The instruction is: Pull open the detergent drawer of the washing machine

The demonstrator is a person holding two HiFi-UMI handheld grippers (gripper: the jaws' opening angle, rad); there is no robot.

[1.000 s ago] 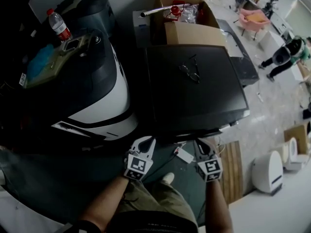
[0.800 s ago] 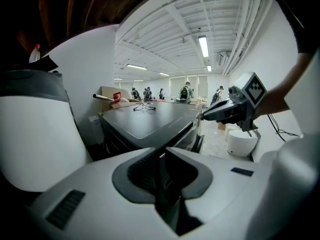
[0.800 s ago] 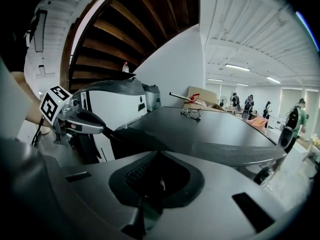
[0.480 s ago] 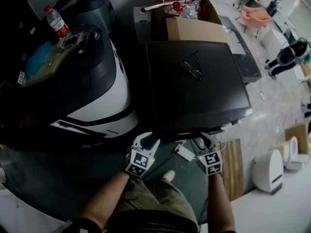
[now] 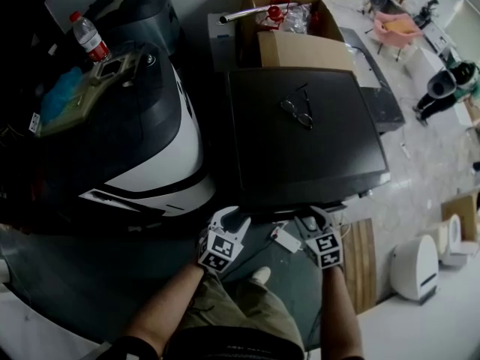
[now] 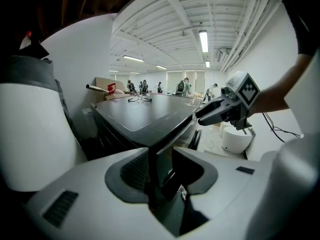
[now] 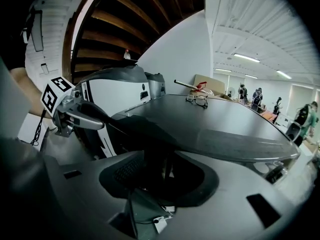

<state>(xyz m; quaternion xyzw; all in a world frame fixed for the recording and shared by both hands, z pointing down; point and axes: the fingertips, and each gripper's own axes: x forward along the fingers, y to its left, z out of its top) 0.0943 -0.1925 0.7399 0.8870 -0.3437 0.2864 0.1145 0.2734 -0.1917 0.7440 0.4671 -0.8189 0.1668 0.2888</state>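
The washing machine (image 5: 300, 156) has a flat dark top, and its front face and detergent drawer are hidden from the head view. My left gripper (image 5: 229, 220) hovers at the left end of the machine's front edge. My right gripper (image 5: 313, 217) is at the right end of that edge. Both have just been opening and now stand open with nothing gripped. In the left gripper view the jaws (image 6: 162, 166) frame the machine's front corner (image 6: 170, 126), with the right gripper (image 6: 216, 115) beyond. The right gripper view looks past its jaws (image 7: 160, 174) along the top (image 7: 210, 124) to the left gripper (image 7: 85, 116).
A pair of glasses (image 5: 297, 111) lies on the machine's top. A large black and white machine (image 5: 150, 148) stands close on the left, carrying a water bottle (image 5: 88, 38). Behind is a cardboard box (image 5: 296, 32). A wooden pallet (image 5: 358, 265) and white devices (image 5: 414, 265) are on the right floor.
Both grippers sank a little at the machine's front edge. The fingers of each have spread apart from shut to open.
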